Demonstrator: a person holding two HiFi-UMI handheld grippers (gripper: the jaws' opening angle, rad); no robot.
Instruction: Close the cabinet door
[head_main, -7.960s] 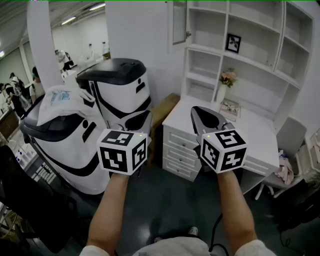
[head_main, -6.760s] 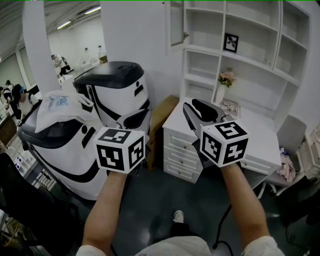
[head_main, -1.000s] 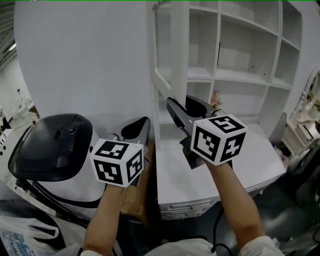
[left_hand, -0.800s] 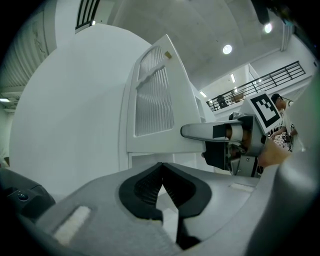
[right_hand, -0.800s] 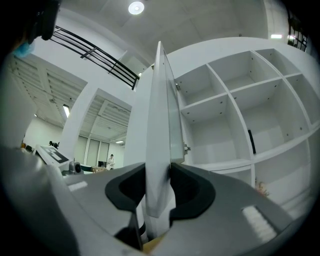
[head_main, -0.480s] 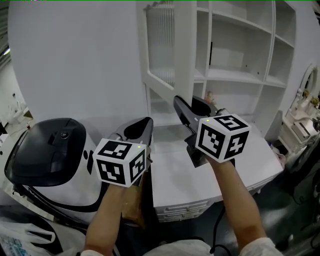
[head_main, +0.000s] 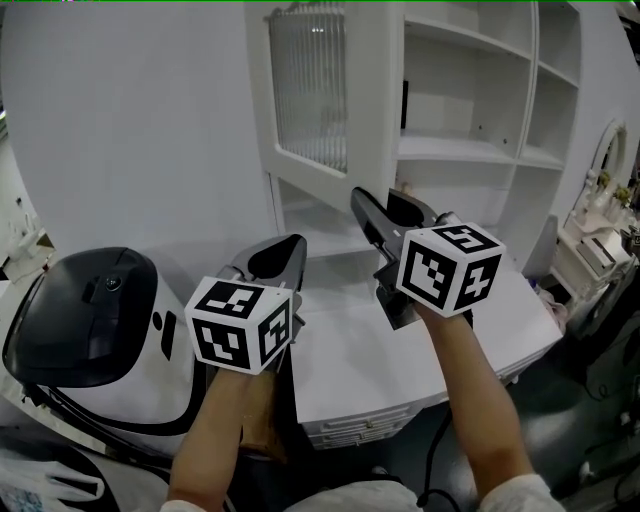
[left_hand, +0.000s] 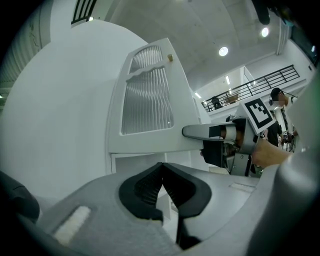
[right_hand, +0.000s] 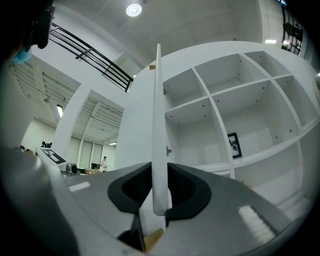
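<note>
The white cabinet door (head_main: 312, 100) with a ribbed glass panel stands swung open from the shelf unit (head_main: 470, 150). In the right gripper view, the door's thin lower edge (right_hand: 159, 125) runs straight down between the jaws. My right gripper (head_main: 385, 207) has just been closing on it, and both pads touch the door's faces. My left gripper (head_main: 285, 252) hangs lower left of the door, apart from it. Its jaws (left_hand: 161, 170) meet at the tips with nothing between them. The left gripper view shows the door (left_hand: 147, 100) face on, with the right gripper (left_hand: 210, 132) at its lower edge.
A white desk top (head_main: 400, 350) with drawers lies under both grippers. A black and white machine (head_main: 90, 320) stands at the left, a brown box (head_main: 262, 400) beside the desk. A framed picture (right_hand: 234, 145) sits on a shelf. Clutter fills the far right (head_main: 605, 250).
Since the earliest frames the person has walked up to the cabinet. Over the last second both grippers have moved forward, and the door's edge now sits between the right jaws, which have narrowed.
</note>
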